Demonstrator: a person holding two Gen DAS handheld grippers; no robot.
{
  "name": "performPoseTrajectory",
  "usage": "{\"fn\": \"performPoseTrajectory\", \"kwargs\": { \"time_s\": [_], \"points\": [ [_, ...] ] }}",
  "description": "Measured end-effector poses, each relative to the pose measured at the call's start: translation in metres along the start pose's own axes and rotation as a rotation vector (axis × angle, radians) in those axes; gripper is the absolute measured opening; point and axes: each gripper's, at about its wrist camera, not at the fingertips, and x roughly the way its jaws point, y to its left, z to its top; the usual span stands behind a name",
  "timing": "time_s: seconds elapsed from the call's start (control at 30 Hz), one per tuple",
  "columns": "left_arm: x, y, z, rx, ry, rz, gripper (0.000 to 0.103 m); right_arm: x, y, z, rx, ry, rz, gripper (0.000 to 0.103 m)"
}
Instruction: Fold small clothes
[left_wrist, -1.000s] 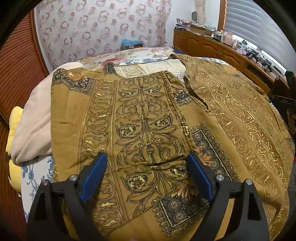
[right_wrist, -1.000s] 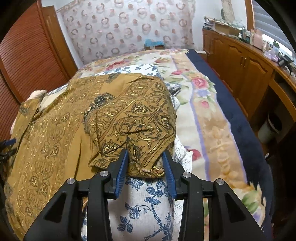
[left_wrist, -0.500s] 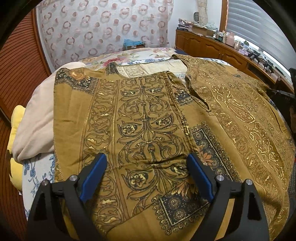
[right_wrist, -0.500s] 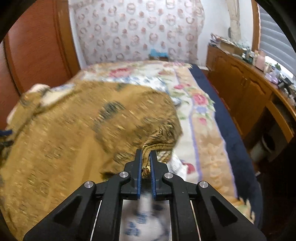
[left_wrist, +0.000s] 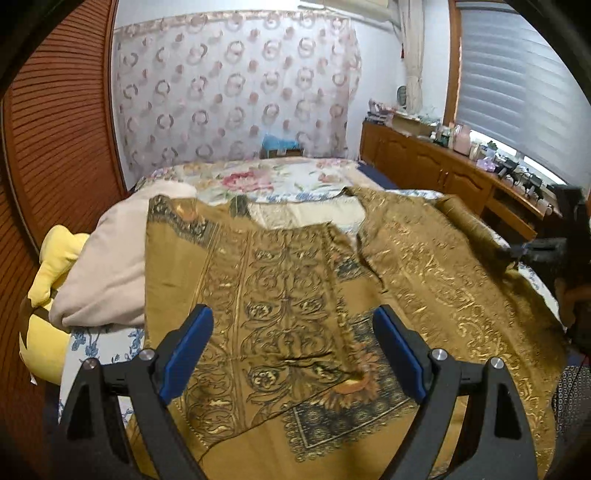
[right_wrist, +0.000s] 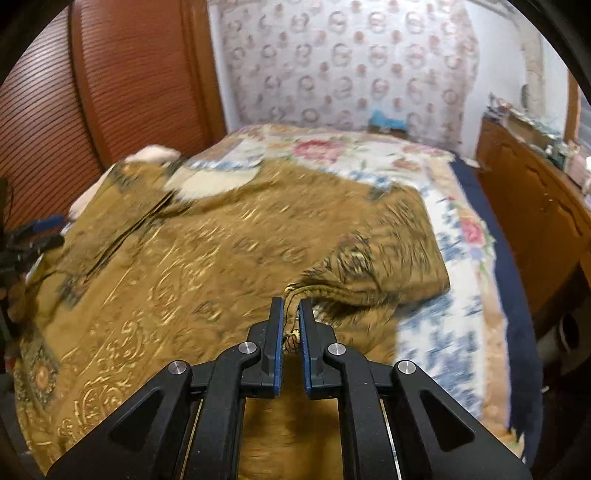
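An ochre garment with dark and gold scrollwork lies spread across the bed. My left gripper hovers above its near hem, open wide, with nothing between the blue pads. In the right wrist view, my right gripper is shut on the hemmed edge of the garment's sleeve. The sleeve is lifted and drawn over the garment's body. That view is blurred by motion. The left gripper's blue tips show at its far left edge.
A beige cushion and a yellow plush toy lie left of the garment. The floral bedspread shows on the right side. A wooden cabinet runs along the right wall, and louvred wooden doors stand on the left.
The right gripper closed on the sleeve's edge and carried it left over the garment, rolling as it went. The left gripper stayed open, rose a little and tipped up.
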Motion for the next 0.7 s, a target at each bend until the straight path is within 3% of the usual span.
{"fn": "performPoseTrajectory", "kwargs": {
  "time_s": [0.23, 0.47, 0.7],
  "points": [
    [-0.014, -0.012, -0.001, 0.027, -0.032, 0.009, 0.089, 0.005, 0.017, -0.016, 0.006, 0.039, 0.038, 0.012],
    [-0.022, -0.022, -0.005, 0.04, -0.047, 0.002, 0.089, -0.015, 0.017, -0.008, -0.011, -0.019, -0.004, 0.04],
    [-0.025, -0.031, -0.007, 0.046, -0.053, -0.01, 0.089, -0.007, -0.023, 0.014, 0.072, -0.038, -0.061, 0.042]
  ]
}}
